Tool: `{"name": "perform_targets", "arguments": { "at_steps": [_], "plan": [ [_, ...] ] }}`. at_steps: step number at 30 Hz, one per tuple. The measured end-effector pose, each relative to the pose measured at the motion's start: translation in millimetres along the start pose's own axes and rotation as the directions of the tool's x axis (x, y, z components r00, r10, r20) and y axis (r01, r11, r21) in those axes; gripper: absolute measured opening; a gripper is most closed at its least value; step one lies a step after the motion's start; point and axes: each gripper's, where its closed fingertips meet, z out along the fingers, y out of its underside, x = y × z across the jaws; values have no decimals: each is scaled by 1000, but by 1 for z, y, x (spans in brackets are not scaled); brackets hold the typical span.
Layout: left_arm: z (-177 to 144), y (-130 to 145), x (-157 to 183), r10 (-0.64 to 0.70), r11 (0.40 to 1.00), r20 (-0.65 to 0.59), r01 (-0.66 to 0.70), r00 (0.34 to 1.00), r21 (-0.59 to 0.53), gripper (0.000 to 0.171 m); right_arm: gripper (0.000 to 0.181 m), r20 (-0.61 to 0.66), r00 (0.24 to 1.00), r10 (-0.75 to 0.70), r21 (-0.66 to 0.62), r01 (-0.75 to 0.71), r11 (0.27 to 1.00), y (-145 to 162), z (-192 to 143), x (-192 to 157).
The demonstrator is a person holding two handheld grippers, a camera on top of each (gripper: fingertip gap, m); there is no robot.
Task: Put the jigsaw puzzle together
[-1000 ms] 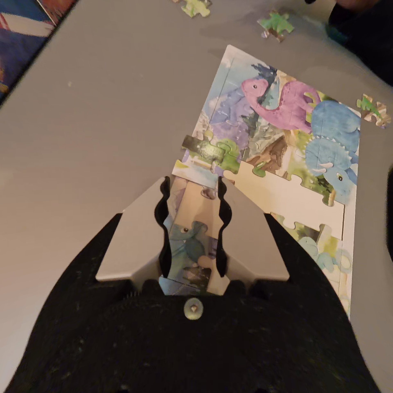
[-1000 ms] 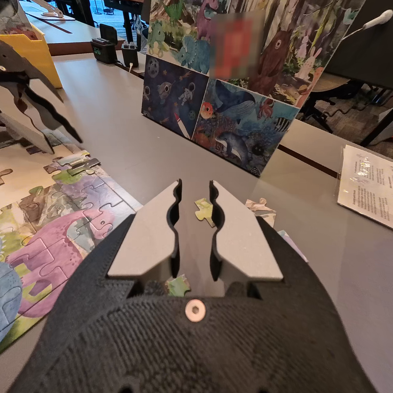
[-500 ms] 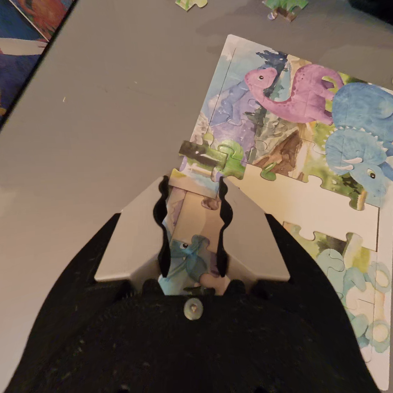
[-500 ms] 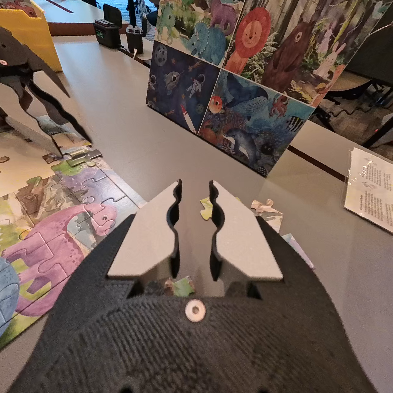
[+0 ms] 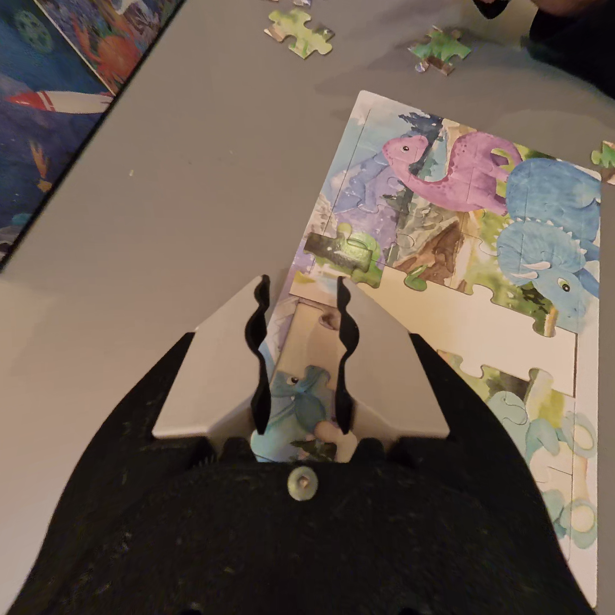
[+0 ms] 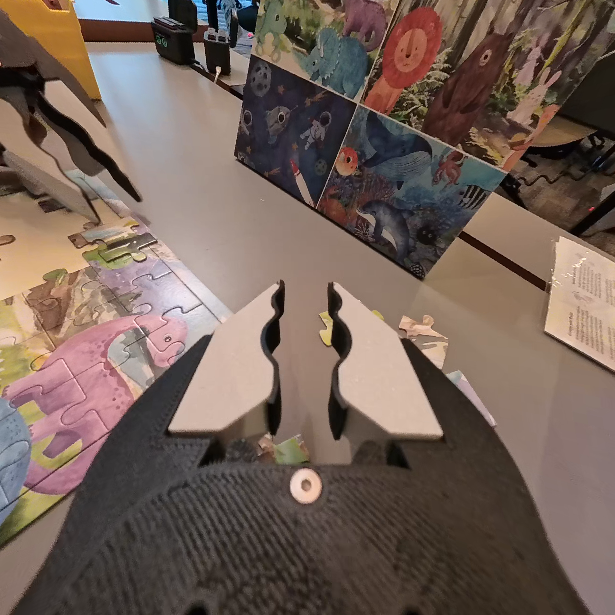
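Observation:
The dinosaur jigsaw point(image 5: 466, 206) lies in its white tray point(image 5: 466, 332) on the grey table, with a bare band across the middle. A dark green piece point(image 5: 339, 253) lies skewed on the tray's left edge. My left gripper point(image 5: 301, 283) hovers open and empty just short of it, over the tray's left side. My right gripper point(image 6: 306, 288) is open and empty above the table beside the jigsaw point(image 6: 100, 349). A yellow-green loose piece point(image 6: 324, 329) shows between its fingers, a pale piece point(image 6: 419, 327) to their right, and a green piece point(image 6: 289, 451) under its base. The left gripper point(image 6: 116, 209) shows at far left.
Loose pieces point(image 5: 299, 33) point(image 5: 439, 50) point(image 5: 604, 159) lie beyond and right of the tray. The upright picture box point(image 6: 382, 133) stands ahead of the right gripper. A printed sheet point(image 6: 582, 299) lies at right. A yellow bin point(image 6: 50, 40) and black chargers point(image 6: 176, 40) stand at the back. The gap from one gripper's tips to the other's is roughly 20 cm. From the left gripper's tips to the dinosaur jigsaw point(image 5: 466, 206) is close to 12 cm. Seen from the right wrist view point(image 6: 58, 354) as well.
The left wrist view has shifted a little, with the loose pieces beyond the tray lower in view than half a second ago. The right gripper has edged forward over the loose pieces. Both stay open.

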Motion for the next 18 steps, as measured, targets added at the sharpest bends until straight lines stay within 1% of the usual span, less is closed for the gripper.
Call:
{"name": "perform_targets", "arguments": {
  "at_steps": [3, 7, 10, 13, 18],
  "plan": [
    [4, 5, 7, 24, 999, -24, -25, 999, -41, 41, 24, -5, 1000, -7, -3, 7, 1000, 0, 0, 1],
    [3, 4, 13, 36, 999, -42, -38, 998, -39, 42, 24, -10, 1000, -5, 2, 5, 1000, -1, -2, 2],
    [3, 3, 9, 24, 999, -25, -24, 999, -28, 52, 24, -11, 1000, -6, 2, 6, 1000, -1, -2, 2],
    [4, 1, 9, 13, 1000, -31, -13, 999, -19, 55, 24, -10, 1000, -9, -1, 9, 1000, -1, -1, 1],
    [9, 7, 14, 28, 998, -39, -30, 999, -58, 55, 24, -10, 1000, -14, -6, 14, 1000, 0, 0, 0]
  ]
}}
